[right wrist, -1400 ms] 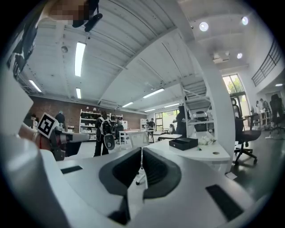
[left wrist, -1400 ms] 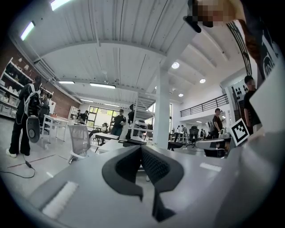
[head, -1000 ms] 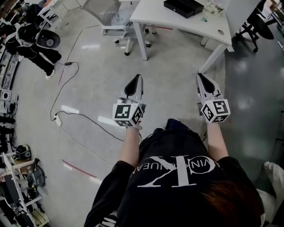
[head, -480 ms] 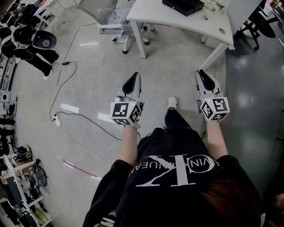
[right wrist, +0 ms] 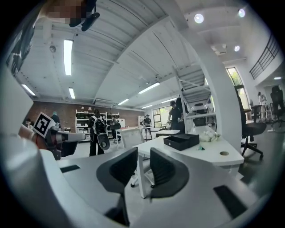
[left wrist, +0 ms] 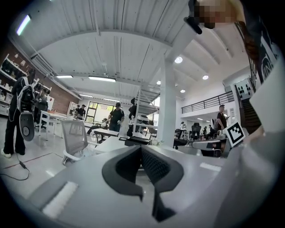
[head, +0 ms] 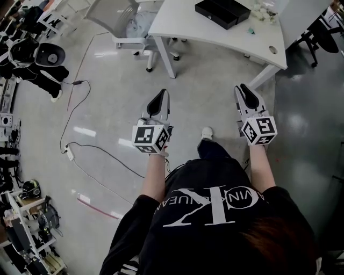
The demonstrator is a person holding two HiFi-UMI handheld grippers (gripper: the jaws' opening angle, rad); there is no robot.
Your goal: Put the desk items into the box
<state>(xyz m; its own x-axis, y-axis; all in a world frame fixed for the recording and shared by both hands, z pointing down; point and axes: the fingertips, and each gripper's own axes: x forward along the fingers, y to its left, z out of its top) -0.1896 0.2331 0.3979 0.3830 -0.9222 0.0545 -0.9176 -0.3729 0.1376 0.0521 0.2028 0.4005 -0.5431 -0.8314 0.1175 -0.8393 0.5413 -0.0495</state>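
The box [head: 223,12] is black, and the desk [head: 177,24] under it is white. The floor [head: 107,80] is shiny grey with one red line [head: 97,207]. The left gripper [head: 163,92] and the right gripper [head: 243,87] are pale grey with black pads [right wrist: 165,168], and their cubes carry black-and-white square markers.

Head view steeply down; gripper views level, forward; all share desk [head: 204,32].

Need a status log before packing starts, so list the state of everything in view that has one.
left gripper: shut, empty.
right gripper: jaws slightly apart, nothing between them.
black box: on the desk, top looks open.
desk items: on the desk beside the box, not yet inside.
chair: upright, unoccupied.
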